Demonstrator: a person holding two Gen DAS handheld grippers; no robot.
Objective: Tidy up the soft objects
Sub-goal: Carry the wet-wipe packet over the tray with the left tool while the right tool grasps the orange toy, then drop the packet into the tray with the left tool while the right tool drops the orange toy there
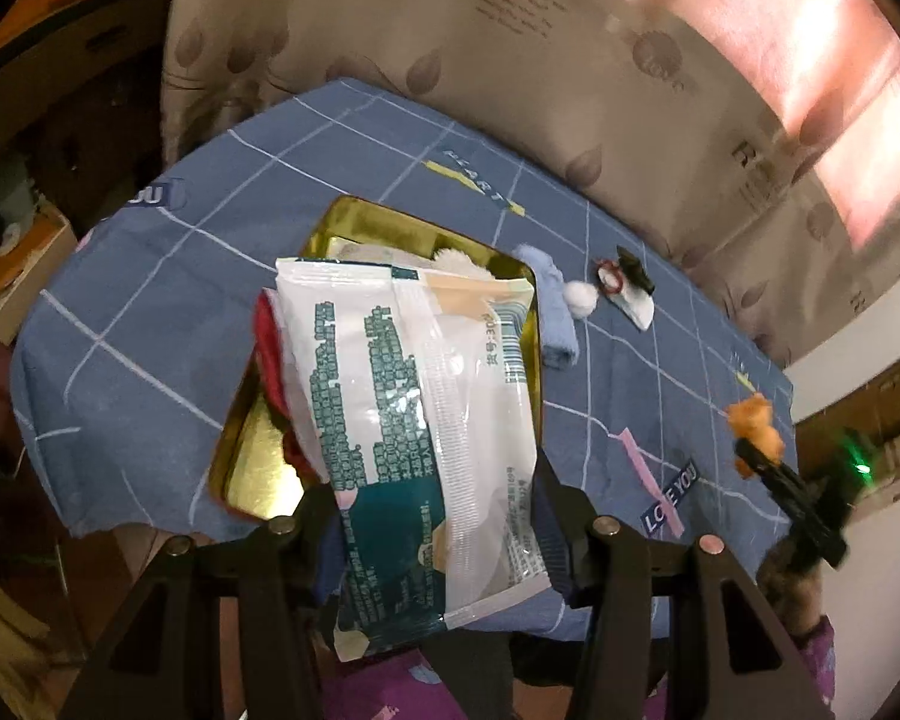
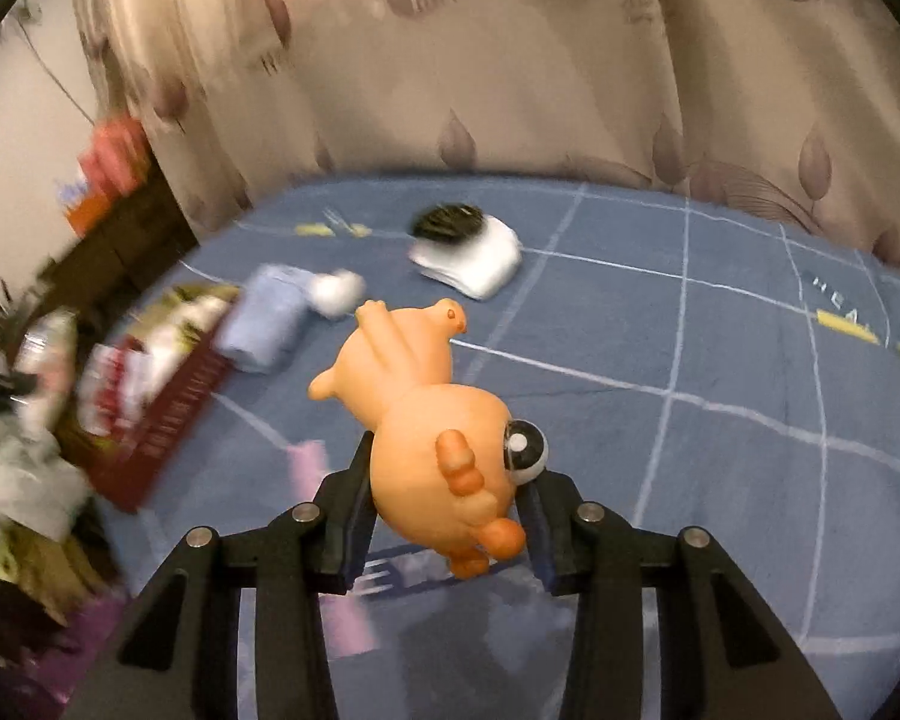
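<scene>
My left gripper is shut on a white and teal plastic packet and holds it above the gold tin box, which holds red and white soft things. My right gripper is shut on an orange rubber toy animal with a big eye, held above the blue cloth. In the left wrist view the right gripper shows at the right with the orange toy. A folded blue towel, a white ball and a black and white item lie on the cloth.
The table has a blue checked cloth over it. A patterned beige curtain hangs behind. The tin box shows dark red from the side. Clutter lies off the table's left edge.
</scene>
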